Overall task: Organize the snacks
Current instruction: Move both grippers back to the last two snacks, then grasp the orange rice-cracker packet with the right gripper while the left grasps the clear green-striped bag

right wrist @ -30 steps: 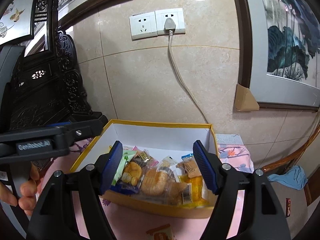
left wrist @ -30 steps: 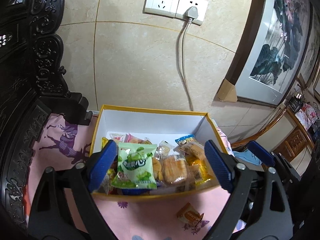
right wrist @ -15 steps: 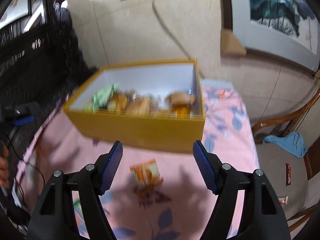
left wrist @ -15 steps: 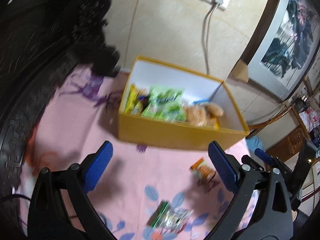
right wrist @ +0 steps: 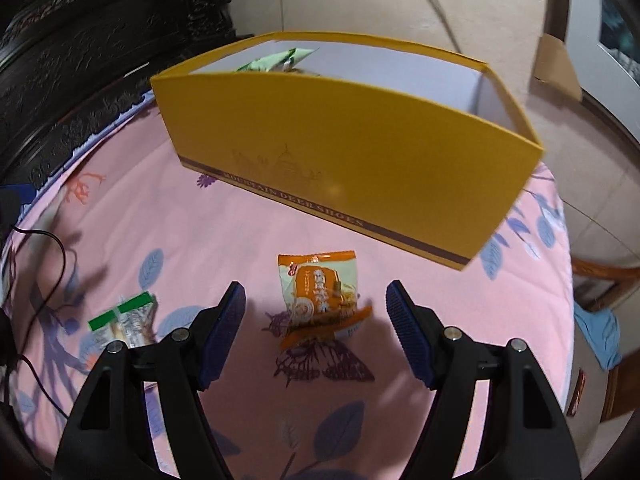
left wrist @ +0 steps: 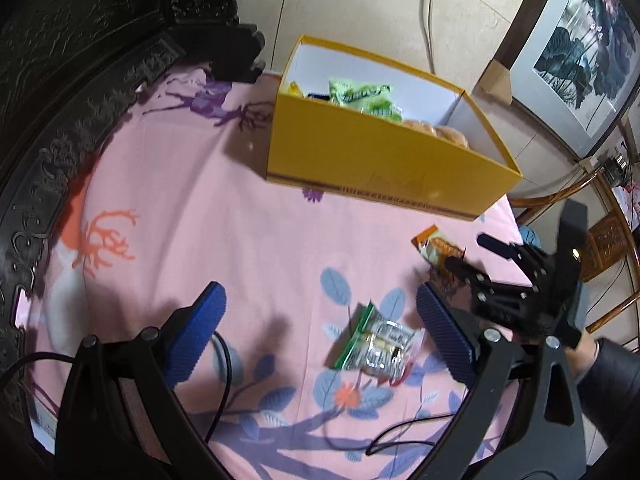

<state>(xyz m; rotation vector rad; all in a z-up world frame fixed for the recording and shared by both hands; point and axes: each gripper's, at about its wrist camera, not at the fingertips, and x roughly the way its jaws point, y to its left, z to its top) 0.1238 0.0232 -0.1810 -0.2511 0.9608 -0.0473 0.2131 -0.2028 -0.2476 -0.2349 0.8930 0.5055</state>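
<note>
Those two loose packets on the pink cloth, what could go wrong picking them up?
The black cables lie close by the left gripper and might snag. The clear green-edged packet sits off-centre beside one finger, so it may slip. The right gripper could crush the orange packet.

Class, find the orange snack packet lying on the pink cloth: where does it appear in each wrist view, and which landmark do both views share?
Left wrist view: the orange snack packet lies at the right, in front of the box's near right corner, beside the right gripper.
Right wrist view: orange snack packet sits at centre, between the open fingers.
Shared landmark: the yellow box behind it.
</note>
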